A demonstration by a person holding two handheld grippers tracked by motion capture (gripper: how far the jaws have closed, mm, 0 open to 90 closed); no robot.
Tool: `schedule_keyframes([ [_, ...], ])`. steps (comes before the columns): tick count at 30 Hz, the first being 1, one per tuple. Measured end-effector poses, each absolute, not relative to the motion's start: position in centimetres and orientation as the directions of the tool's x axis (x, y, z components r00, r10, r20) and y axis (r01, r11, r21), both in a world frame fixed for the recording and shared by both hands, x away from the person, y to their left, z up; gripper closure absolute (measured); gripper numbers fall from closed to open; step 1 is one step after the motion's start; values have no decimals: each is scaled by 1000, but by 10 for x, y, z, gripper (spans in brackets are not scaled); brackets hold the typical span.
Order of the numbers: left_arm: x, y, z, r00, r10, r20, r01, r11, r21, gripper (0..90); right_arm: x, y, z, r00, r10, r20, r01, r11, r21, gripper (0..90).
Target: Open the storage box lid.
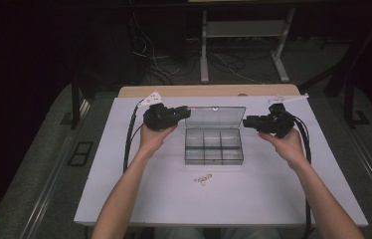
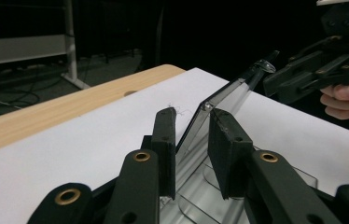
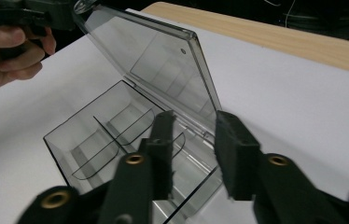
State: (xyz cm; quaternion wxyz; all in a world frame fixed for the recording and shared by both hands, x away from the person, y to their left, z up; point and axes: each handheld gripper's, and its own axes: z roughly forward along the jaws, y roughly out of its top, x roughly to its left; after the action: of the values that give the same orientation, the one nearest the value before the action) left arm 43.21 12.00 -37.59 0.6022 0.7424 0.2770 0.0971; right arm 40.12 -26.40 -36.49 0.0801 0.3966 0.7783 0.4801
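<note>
Two grippers, left gripper [image 1: 183, 110] and right gripper [image 1: 248, 121], both with jaws spread and grasping nothing, flank the clear box [image 1: 213, 147] mid-table past the little chain [image 1: 203, 179], its lid [image 1: 216, 117] up, so I'd guess next is grabbing that chain.

Dark room; grey floor [image 1: 35, 164], cables [image 1: 149, 55] behind.

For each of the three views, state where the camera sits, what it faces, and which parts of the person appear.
High view: above the table, facing the clear box; both forearms show.
Left gripper view: on the left gripper, jaws apart astride the lid; far hand.
Right gripper view: on the right gripper, facing the box.
All share the box.
</note>
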Motion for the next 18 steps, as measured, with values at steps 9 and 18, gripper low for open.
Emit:
schedule_keyframes([
  [9,439,120,-378,818,534,-212,303,-86,949,732,420,-259,-353,-681,689,249,522,218,824,579],
  [18,445,122,-380,811,534,-238,319,-63,946,744,440,-255,-348,-688,669,281,529,197,825,663],
])
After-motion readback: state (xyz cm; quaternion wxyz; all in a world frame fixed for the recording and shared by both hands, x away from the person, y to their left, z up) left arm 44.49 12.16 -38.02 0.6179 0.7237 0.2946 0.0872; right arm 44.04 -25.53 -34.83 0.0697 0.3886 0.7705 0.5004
